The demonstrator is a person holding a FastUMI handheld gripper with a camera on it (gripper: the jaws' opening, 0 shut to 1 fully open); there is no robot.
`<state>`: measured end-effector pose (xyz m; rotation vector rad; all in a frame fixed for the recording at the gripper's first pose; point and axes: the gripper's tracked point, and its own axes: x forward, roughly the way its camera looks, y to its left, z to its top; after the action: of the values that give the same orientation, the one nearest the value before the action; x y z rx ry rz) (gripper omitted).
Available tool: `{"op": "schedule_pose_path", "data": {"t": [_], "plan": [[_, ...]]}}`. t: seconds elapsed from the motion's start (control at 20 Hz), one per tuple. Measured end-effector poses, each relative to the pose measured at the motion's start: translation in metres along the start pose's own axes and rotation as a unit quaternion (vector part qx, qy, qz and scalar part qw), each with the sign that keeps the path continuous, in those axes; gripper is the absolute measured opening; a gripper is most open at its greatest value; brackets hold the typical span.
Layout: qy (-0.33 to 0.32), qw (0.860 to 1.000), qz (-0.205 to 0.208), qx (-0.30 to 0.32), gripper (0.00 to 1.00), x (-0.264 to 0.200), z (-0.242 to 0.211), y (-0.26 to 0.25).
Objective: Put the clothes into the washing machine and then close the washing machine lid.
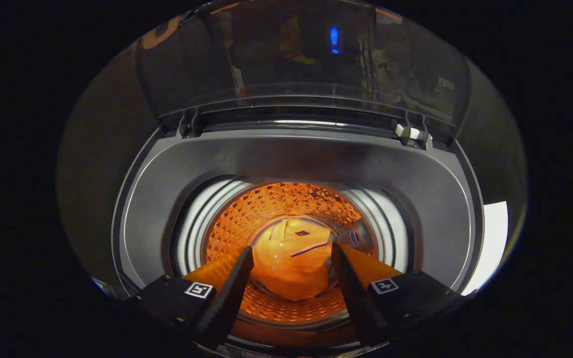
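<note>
I look down into a top-loading washing machine with a grey rim around its round opening. An orange garment lies at the bottom of the perforated drum, which glows orange. My gripper hangs above the opening, open, with nothing between its fingers; the garment shows through the gap, well below them. The transparent lid stands raised on its hinges at the back of the machine.
A small blue light shows in the raised lid. A hinge block sits at the lid's back right corner. A white surface lies beside the machine on the right.
</note>
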<state>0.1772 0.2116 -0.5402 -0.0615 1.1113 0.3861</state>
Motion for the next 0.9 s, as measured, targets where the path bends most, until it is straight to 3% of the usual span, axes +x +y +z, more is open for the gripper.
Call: {"op": "schedule_pose_path", "data": {"t": [0.25,0.5,0.7,0.9], "plan": [[-0.016,1.0,0.002,0.018,0.99,-0.012,0.004,0.0],[-0.092,0.995,0.004,0.034,0.99,-0.056,0.035,0.008],[-0.17,0.985,0.005,0.041,0.99,-0.113,0.071,0.016],[-0.261,0.963,0.007,0.062,0.99,-0.185,0.11,0.02]]}}
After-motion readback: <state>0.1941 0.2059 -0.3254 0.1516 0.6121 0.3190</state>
